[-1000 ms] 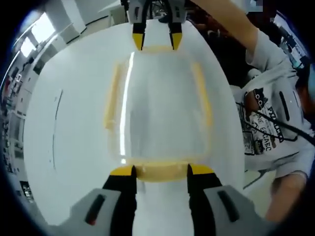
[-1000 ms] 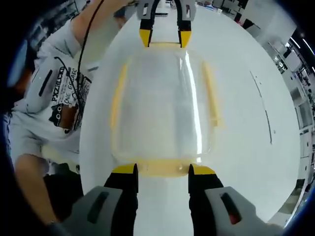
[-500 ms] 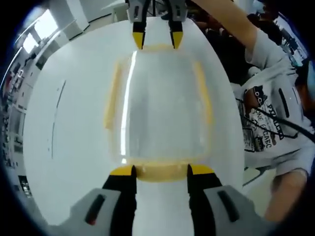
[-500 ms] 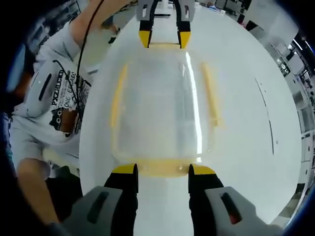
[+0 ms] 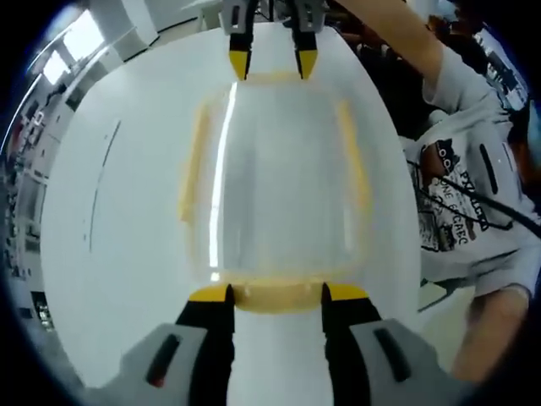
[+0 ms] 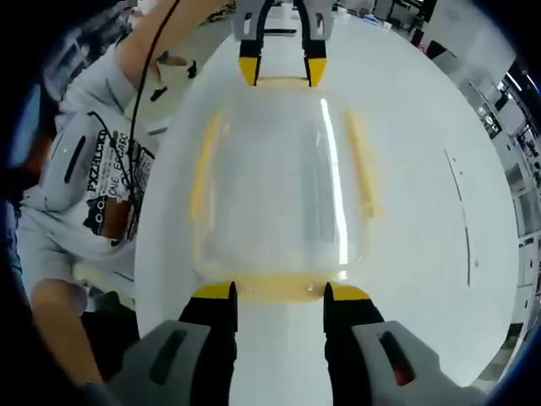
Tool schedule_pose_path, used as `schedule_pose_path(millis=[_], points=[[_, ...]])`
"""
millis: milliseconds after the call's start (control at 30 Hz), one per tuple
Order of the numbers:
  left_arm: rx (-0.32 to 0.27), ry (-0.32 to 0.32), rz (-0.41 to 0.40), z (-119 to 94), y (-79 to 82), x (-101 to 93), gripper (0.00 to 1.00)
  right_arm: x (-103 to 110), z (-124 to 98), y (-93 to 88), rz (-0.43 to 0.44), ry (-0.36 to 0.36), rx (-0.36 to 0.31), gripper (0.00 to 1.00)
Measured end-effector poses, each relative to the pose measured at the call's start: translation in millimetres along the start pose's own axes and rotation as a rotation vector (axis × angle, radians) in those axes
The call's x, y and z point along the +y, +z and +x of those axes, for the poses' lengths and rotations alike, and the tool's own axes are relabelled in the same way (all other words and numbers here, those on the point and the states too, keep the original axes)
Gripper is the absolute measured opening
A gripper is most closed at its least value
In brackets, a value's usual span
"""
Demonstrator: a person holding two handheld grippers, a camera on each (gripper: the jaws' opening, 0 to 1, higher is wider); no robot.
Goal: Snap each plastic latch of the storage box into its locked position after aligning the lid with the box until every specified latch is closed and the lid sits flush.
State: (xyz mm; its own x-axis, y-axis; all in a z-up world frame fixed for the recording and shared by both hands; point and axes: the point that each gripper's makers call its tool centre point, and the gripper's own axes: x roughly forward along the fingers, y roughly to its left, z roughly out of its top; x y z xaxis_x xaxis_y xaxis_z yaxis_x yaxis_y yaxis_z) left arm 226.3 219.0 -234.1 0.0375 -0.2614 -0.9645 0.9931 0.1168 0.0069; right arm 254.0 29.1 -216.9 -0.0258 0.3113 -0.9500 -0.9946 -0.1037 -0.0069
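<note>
In the left gripper view, the left gripper [image 5: 275, 293] has its jaws parted astride the near yellow end latch [image 5: 275, 296] of the clear box [image 5: 270, 178], which sits mid-table with its lid [image 5: 279, 161] on and apparently square to the rim. The right gripper [image 5: 272, 63] comes in from the far side, jaws likewise apart, flanking the far end latch [image 5: 270, 80]. Long yellow side latches [image 5: 193, 165] run down both flanks. In the right gripper view the same pairing appears mirrored: the right gripper's own parted jaws bracket its end latch, and the left gripper sits at the far end. Judging by this, the lid is aligned and both end latches are being addressed together; whether any latch is fully snapped cannot be told, and the side latches likely remain to be checked. The table [image 5: 110, 237] is plain glossy white; a person in a printed grey shirt [image 5: 461, 211] stands beside it, with a bright, cluttered workroom beyond.
</note>
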Motion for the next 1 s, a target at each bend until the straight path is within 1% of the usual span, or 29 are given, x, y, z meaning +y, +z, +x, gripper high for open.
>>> schedule_pose_path(millis=[67,233,300,333,400,467,533,600,667,700,733,767,867,900,1000], points=[[0.008,0.001,-0.002,0,-2.3,-1.3,0.40,7,4,3.4,-0.003,0.001,0.004,0.39],[0.008,0.008,-0.002,-4,-6.0,-1.2,0.40,-8,2,7.2,0.003,0.018,0.006,0.39],[0.008,0.010,-0.003,-5,-7.5,-0.5,0.40,-11,2,9.0,0.004,0.018,0.003,0.39],[0.009,0.012,-0.003,-4,-7.2,-3.1,0.40,-11,2,10.0,0.004,0.018,0.003,0.39],[0.008,0.012,-0.004,-5,-8.0,-4.0,0.40,-20,0,11.1,0.004,0.022,0.003,0.39],[0.006,0.011,-0.004,-5,-9.3,-2.1,0.40,-20,0,11.4,0.005,0.022,0.007,0.39],[0.006,0.011,-0.003,-5,-9.7,-2.1,0.40,-14,3,11.7,0.005,0.018,0.012,0.39],[0.006,0.008,-0.003,-4,-10.5,-2.8,0.40,-16,2,11.8,0.006,0.018,0.017,0.39],[0.021,0.007,-0.003,-3,-14.4,-2.2,0.40,-18,3,14.6,0.008,0.022,0.011,0.39],[0.022,0.006,-0.004,-3,-15.7,-2.2,0.40,-13,8,15.9,0.006,0.022,0.014,0.39],[0.017,0.006,-0.003,-3,-15.8,-2.1,0.40,-10,11,14.6,0.009,0.030,0.027,0.39],[0.014,0.008,-0.002,-2,-16.7,-2.0,0.40,-11,12,15.1,0.011,0.031,0.028,0.39],[0.003,0.010,-0.004,-3,-18.8,0.9,0.40,-8,13,15.7,0.016,0.032,0.013,0.39],[0.000,0.009,-0.007,-2,-19.3,1.2,0.40,-4,15,15.6,0.015,0.032,0.012,0.39],[0.000,0.007,-0.010,-2,-20.5,0.8,0.40,-3,17,17.2,0.010,0.031,0.015,0.39]])
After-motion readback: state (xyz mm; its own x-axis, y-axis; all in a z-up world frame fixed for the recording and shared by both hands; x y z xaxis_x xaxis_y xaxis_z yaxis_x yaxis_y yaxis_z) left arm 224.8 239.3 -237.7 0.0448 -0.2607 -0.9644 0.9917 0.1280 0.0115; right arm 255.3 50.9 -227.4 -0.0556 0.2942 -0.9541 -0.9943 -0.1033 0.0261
